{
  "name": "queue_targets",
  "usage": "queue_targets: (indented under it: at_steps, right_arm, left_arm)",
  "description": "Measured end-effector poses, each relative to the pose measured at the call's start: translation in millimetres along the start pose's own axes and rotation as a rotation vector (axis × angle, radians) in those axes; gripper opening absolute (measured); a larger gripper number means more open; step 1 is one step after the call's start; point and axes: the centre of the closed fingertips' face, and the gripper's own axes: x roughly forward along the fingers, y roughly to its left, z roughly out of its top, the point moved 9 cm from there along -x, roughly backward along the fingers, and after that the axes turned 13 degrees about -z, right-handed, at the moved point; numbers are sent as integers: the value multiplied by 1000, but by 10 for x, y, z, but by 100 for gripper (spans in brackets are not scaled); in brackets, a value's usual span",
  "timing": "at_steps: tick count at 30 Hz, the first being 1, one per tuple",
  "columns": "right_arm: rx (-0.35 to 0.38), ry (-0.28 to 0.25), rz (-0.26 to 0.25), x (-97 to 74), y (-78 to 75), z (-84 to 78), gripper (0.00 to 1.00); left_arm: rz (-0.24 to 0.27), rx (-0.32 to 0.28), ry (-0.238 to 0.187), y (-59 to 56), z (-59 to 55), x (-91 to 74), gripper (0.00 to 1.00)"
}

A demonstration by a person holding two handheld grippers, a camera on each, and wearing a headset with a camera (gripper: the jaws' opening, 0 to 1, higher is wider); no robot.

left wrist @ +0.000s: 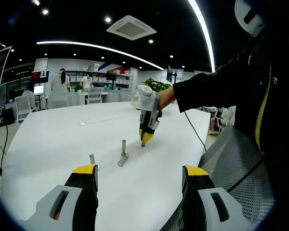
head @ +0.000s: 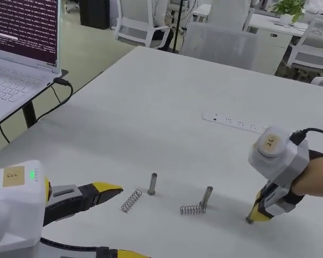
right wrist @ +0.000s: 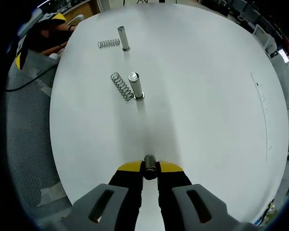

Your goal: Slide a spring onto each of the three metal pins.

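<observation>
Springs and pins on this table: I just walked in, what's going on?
A person works two hand-held grippers. The right hand-held gripper is shut on a spring, its tip down at the table. Two pins stand bare, a loose spring lying beside each. The left hand-held gripper hangs open.

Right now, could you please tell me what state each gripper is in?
Left gripper: open, holding nothing.
Right gripper: closed on a spring.

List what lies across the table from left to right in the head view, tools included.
Left tool → first spring → first pin → second spring → second pin → right tool, gripping a third spring.
</observation>
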Motion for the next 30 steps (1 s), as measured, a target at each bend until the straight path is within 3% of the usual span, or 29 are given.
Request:
queue_targets:
  at_steps: [18, 30]
  right_arm:
    - [17, -19, -16, -74, 5, -15, 17]
    - [43, -128, -85, -419, -5, 5, 20]
  left_arm:
    - [-5, 1, 0, 8, -12, 5, 66]
    - [-15, -1, 6, 40, -16, 36, 65]
